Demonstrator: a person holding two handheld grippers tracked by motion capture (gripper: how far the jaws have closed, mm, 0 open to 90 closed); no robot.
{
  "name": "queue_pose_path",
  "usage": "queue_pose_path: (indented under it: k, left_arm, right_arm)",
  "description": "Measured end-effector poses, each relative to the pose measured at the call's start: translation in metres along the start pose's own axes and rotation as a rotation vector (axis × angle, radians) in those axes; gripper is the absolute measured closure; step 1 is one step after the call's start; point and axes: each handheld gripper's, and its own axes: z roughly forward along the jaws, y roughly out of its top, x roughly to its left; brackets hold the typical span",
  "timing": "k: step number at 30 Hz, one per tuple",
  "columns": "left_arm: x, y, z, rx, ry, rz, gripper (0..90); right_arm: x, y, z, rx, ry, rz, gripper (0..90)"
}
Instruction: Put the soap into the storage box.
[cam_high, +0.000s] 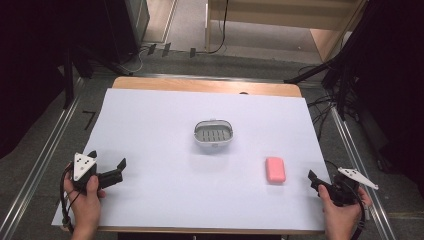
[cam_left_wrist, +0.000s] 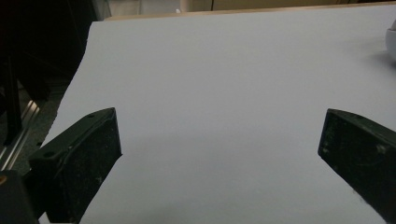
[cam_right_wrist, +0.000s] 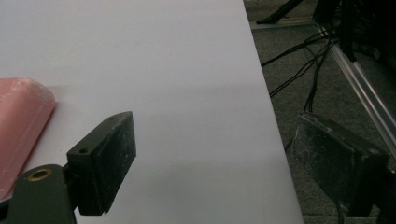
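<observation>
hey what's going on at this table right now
A person sits at a white-covered table with a two-jaw gripper in each hand. The left gripper and right gripper both rest near the front corners, jaws open and holding nothing. A grey soap dish sits empty mid-table, and a pink bar of soap lies on the cover closer to the right gripper. Nothing is being handled at this moment.

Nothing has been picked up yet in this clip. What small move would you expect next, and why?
Probably the right gripper shifts toward its left to bring its open fingers around the pink soap bar. The bar lies flat on the white sheet just beside it, outside the fingers, and the soap dish sits empty.
</observation>
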Motion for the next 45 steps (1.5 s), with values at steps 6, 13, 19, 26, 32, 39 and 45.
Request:
queue_pose_path:
  k: [6,13,19,26,32,39,45]
  left_arm:
    - [0.000,0.000,0.000,-0.003,0.000,0.006,0.0]
    - [-0.001,0.000,0.000,0.003,0.003,0.007,0.0]
    - [-0.001,0.000,0.000,0.002,0.003,0.009,0.0]
    - [-0.001,0.000,0.000,0.002,0.003,0.009,0.0]
    - [-0.001,0.000,0.000,0.002,0.004,0.014,0.0]
    - [-0.002,0.000,0.000,0.004,0.008,0.017,0.0]
    - [-0.002,0.000,0.000,0.002,0.007,0.021,0.0]
  right_arm:
    - [0.012,0.006,-0.001,0.014,0.010,0.048,13.7]
    - [0.040,0.010,-0.002,0.025,-0.022,-0.014,16.2]
    - [0.056,0.013,-0.004,0.044,-0.001,-0.028,18.7]
    - [0.075,0.016,-0.006,0.080,0.016,-0.048,28.6]
    - [0.083,0.016,-0.004,0.114,0.016,0.002,26.9]
    - [0.090,0.020,-0.006,0.127,0.009,0.010,26.5]
    - [0.101,0.024,-0.005,0.142,0.025,-0.004,28.0]
